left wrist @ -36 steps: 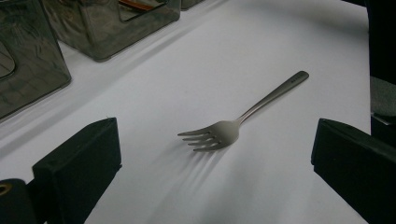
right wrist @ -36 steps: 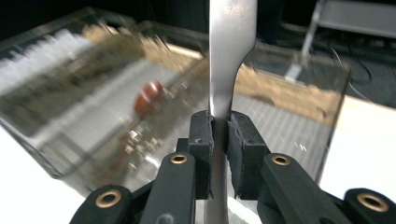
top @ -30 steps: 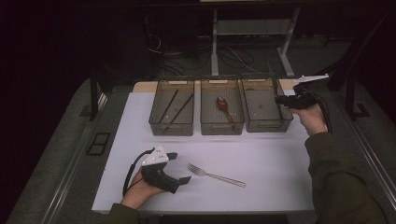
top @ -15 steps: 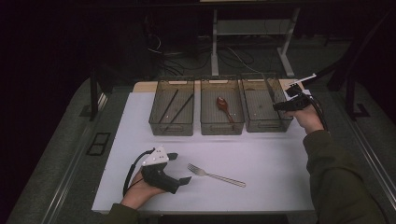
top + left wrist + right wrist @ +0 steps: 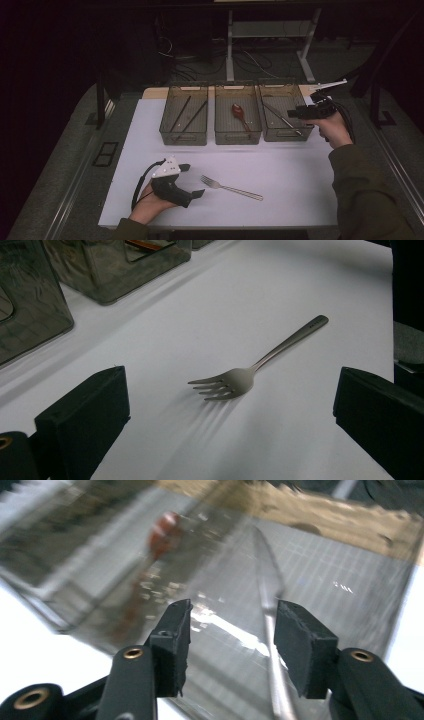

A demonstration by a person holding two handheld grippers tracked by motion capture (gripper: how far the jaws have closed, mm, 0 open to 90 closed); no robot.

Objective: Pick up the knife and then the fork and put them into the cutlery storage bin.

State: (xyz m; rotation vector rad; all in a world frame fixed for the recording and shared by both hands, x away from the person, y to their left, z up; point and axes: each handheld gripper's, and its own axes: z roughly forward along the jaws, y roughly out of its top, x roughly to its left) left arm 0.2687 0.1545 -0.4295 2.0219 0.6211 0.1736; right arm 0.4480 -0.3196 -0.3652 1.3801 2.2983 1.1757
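White sheeting covers the table (image 5: 280,170), and three clear bins stand in a row along its far edge. I judge the work to be sorting cutlery into those bins, and it looks nearly done. The left bin (image 5: 183,116) holds two dark sticks, the middle bin (image 5: 238,115) a reddish spoon (image 5: 239,113), and the right bin (image 5: 284,114) a knife (image 5: 270,630) lying on its floor. My right gripper (image 5: 231,630) hangs over that bin; its jaws have just been opening and stand part-way apart, pressing on nothing — the knife lies loose below. One piece is left: the fork (image 5: 250,374) lies flat on the near sheet, just ahead of my left gripper (image 5: 230,415), whose jaws are spread wide and empty.
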